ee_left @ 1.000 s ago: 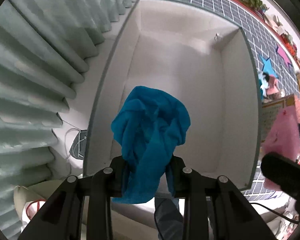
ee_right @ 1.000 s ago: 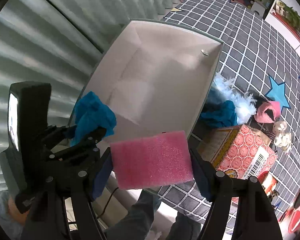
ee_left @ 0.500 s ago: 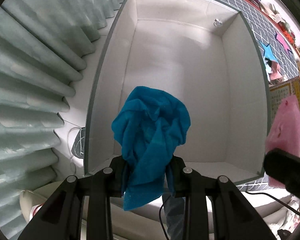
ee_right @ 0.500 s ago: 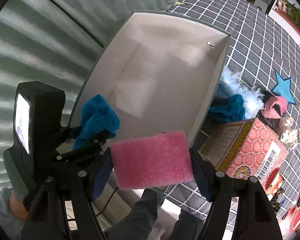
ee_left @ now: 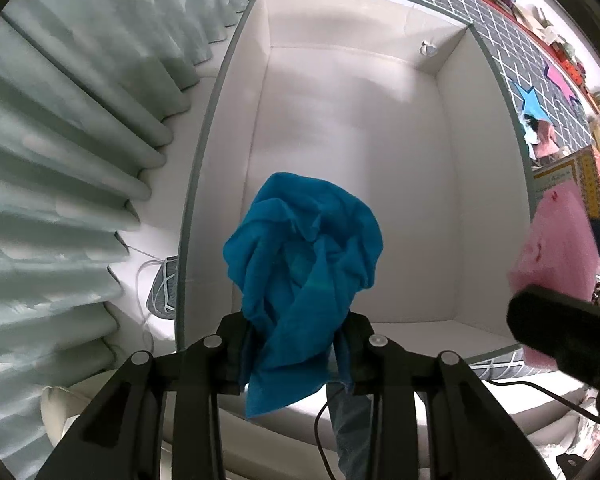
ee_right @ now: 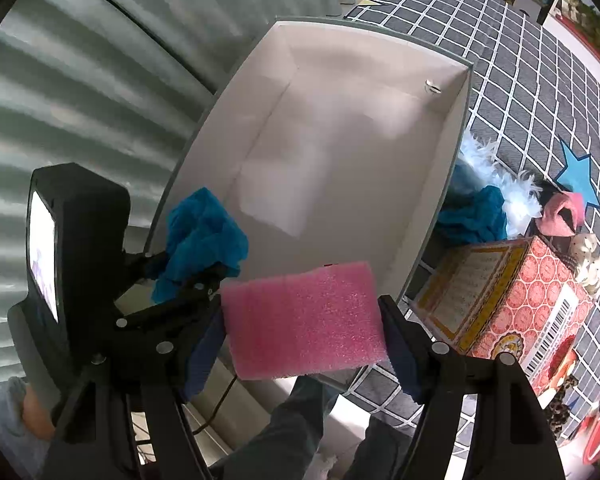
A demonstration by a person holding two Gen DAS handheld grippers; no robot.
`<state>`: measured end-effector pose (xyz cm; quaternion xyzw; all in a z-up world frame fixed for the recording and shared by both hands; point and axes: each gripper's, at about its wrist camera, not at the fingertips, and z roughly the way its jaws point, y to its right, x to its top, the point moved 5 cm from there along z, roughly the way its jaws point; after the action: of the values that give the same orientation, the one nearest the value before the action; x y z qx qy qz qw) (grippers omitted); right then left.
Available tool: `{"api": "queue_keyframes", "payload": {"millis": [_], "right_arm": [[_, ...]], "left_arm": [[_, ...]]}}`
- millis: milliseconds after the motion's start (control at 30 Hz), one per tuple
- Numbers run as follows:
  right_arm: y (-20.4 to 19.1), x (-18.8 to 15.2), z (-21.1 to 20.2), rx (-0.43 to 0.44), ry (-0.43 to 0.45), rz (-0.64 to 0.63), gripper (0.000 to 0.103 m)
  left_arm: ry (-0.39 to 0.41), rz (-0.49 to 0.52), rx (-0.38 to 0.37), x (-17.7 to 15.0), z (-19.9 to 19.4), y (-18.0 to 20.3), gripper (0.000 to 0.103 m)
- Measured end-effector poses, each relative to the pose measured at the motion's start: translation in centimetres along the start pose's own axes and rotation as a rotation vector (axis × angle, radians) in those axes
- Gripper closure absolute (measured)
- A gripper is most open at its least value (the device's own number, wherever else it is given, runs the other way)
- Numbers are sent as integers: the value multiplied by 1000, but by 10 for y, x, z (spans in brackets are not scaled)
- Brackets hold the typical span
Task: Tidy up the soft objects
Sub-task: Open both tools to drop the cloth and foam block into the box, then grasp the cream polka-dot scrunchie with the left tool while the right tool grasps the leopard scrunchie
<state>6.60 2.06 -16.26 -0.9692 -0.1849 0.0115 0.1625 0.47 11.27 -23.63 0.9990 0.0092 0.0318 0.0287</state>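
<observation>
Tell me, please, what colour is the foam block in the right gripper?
Pink; the foam block shows best in the right wrist view.

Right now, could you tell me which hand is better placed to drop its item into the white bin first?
Left. Its gripper hangs the blue cloth over the white bin, jaws opening. The right gripper holds the pink foam at the near rim.

Left gripper (ee_left: 296, 344): black plastic, angular fingers, silver round screws along the arms.
Left gripper's back, lower left of right view: black housing with a lit small screen (ee_right: 42, 256).
Right gripper (ee_right: 302, 340): black frame, silver screws, dark blue pads (ee_right: 400, 354).
Clothing: dark blue-grey trousers (ee_right: 284, 440); pale blue-grey sleeve cuff (ee_right: 4, 408).
</observation>
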Motion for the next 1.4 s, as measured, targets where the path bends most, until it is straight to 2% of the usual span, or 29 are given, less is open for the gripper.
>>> {"api": "queue_keyframes", "payload": {"millis": [67, 133, 167, 200, 233, 267, 367, 467, 500, 700, 933, 1167, 1300, 1400], "right_arm": [[-3, 1, -1, 11, 0, -11, 28], [-5, 3, -3, 14, 10, -35, 27], [-7, 3, -5, 17, 14, -42, 20], [-8, 4, -6, 14, 20, -48, 13], [-8, 5, -7, 13, 25, -51, 10], [-8, 6, -9, 20, 30, -52, 2], [-5, 8, -14, 30, 50, -50, 1], [-2, 10, -23, 17, 81, -54, 1], [-1, 11, -27, 17, 94, -52, 1], [10, 11, -62, 18, 183, -15, 1], [52, -6, -106, 5, 258, 104, 1], [142, -53, -141, -48, 314, 340, 1], [203, -89, -144, -67, 310, 493, 1], [248, -115, -137, -81, 284, 581, 1]], "left_arm": [[8, 1, -9, -1, -2, 0, 61], [20, -4, -21, -1, -5, -1, 44], [27, -12, -28, -1, -7, -1, 39], [33, -19, -32, 0, -9, -2, 29], [46, -25, -32, 0, -12, -3, 24], [62, -25, -36, 1, -16, -3, 23], [70, -15, -52, 2, -21, 1, 21], [78, -27, -68, 6, -28, 4, 8], [84, -39, -74, 8, -31, 4, 1], [145, -106, -131, 22, -55, 0, 0], [204, -13, -168, 43, -90, 33, 0], [207, 148, -215, 65, -111, 103, 0], [189, 232, -219, 76, -114, 152, 0], [174, 268, -194, 82, -113, 181, 0]]}}
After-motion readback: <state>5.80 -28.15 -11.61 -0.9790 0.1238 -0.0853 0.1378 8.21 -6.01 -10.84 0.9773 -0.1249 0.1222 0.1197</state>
